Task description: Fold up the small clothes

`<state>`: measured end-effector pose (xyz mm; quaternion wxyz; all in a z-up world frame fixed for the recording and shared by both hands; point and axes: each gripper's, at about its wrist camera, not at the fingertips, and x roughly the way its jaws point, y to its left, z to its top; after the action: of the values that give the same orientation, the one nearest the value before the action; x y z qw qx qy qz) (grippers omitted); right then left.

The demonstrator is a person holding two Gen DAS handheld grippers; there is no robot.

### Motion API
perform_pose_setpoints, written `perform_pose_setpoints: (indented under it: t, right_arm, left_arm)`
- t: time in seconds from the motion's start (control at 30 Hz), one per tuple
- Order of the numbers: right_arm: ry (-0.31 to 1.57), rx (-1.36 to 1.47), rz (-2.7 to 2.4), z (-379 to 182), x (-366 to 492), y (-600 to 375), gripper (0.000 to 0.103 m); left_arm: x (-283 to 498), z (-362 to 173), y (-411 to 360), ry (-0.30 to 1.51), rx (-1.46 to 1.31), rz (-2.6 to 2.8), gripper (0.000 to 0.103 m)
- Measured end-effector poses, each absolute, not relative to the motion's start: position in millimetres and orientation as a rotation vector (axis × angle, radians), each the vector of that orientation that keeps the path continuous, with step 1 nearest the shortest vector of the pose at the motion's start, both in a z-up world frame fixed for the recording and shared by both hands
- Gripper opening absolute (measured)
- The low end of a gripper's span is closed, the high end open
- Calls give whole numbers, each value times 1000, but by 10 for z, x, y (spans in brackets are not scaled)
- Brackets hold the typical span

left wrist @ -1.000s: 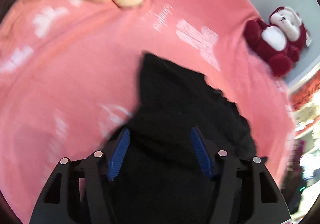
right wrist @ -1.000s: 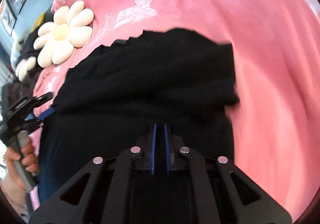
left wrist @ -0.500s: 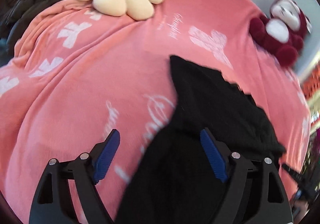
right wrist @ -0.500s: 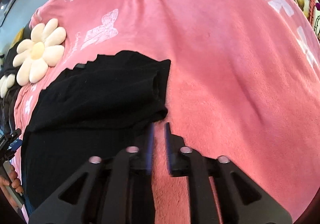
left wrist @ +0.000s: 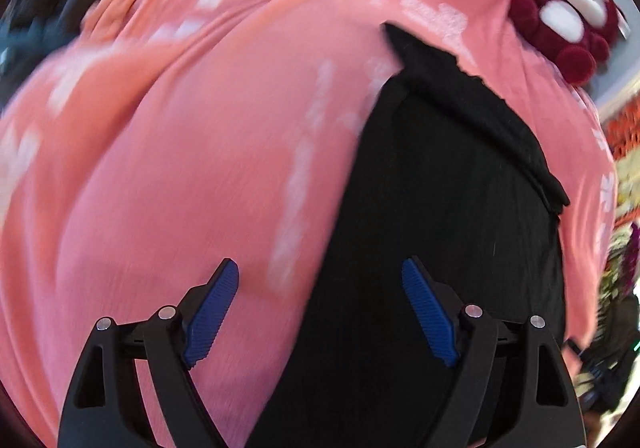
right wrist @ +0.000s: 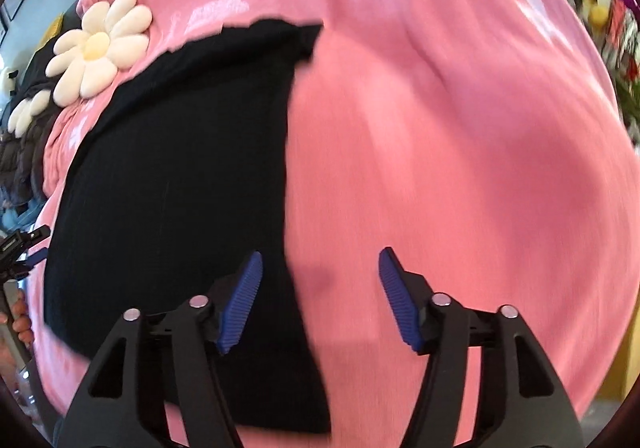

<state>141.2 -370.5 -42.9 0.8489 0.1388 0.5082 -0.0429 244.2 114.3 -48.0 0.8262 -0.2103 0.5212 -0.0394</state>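
Black garment lies flat on the pink blanket, top edge folded over. Left claw gapes wide; right claw has just been opening. Both empty, each above a side edge.

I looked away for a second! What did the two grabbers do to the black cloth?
Both let go. The right gripper, shut on the black cloth before, has just opened and slid off its right edge. The left gripper opened wider, sliding left. The cloth, flower cushion and pink blanket stayed put.
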Motion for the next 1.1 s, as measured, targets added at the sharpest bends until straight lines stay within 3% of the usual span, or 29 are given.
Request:
perform_pose_setpoints:
  t: [0.17,0.3,0.33,0.37,0.4,0.43,0.5,0.73,0.93,1.1]
  right_arm:
    - [1110,328,-52,-543,1048,-3577,68]
    - [1107,378,-61,-646,1130,-3478,66]
    - [1087,382,-85,-636,1148,-3470,58]
    - [1081,408,-77,-617,1173,-3481,28]
    - [1088,462,-55,-604,1203,-3519,5]
    - [1084,518,-45,-552,1210,-3556,5]
    - [1061,471,-25,-341,1183,-3528,5]
    - [1065,435,-10,39,749,-3675,4]
    - [1139,415,-21,-159,371,-3721,4]
    - [1220,321,-52,-406,414,-3611,9]
  left_arm:
    - [1924,-534,1214,1133,-519,-125,81]
    - [1808,-542,1039,1132,-464,-170,77]
    - [1814,-539,1000,1139,-428,-165,67]
    - [1827,-526,968,1151,-390,-161,56]
    - [1839,-510,974,1164,-380,-157,15]
    - [1854,-509,1016,1191,-416,-183,5]
    - [1848,-448,1121,1219,-515,-223,5]
    - [1529,-4,1130,1209,-484,-344,5]
    - [1049,-113,1111,1287,-484,-352,5]
    - [895,-87,858,1249,-278,-306,7]
